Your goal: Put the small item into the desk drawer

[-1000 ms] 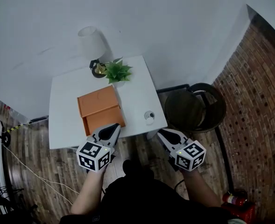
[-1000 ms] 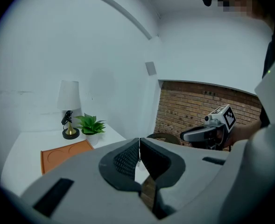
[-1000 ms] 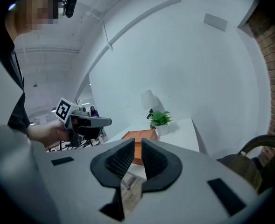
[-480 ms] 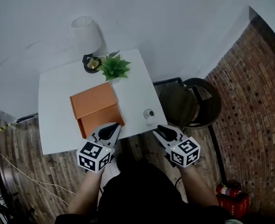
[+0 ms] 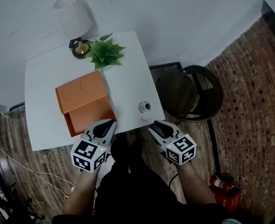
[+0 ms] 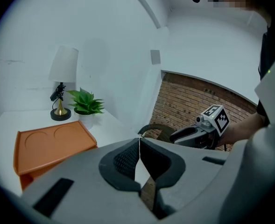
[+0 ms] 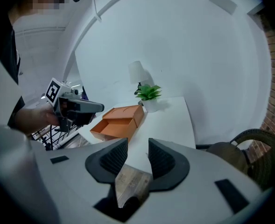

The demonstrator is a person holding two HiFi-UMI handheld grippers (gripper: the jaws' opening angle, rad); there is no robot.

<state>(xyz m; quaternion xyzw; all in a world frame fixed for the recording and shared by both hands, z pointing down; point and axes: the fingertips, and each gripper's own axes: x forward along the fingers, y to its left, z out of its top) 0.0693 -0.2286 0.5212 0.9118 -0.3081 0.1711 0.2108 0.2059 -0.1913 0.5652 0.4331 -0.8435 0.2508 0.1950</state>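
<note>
On the white desk [image 5: 39, 101] the small item [image 5: 145, 107], a round white thing, sits near the front right corner, well apart from the orange box [image 5: 79, 91], with bare desk top between the two. The box's drawer [image 5: 91, 118] stands pulled open toward the person. A potted plant [image 5: 104, 52] stands just behind the box's far right corner, and a lamp [image 5: 73, 17] with a white shade stands beside it at the back edge. A round dark chair [image 5: 189, 96] stands close against the desk's right side, before a brick wall [image 5: 249, 106]. The left gripper [image 5: 110, 123] hangs just off the desk's front edge, in front of the open drawer, its fingers [image 6: 123, 160] closed tip to tip on nothing. The right gripper [image 5: 153, 124] hangs off the front edge near the small item; its fingers [image 7: 113, 158] have just been opening and stand apart with nothing between them.
</note>
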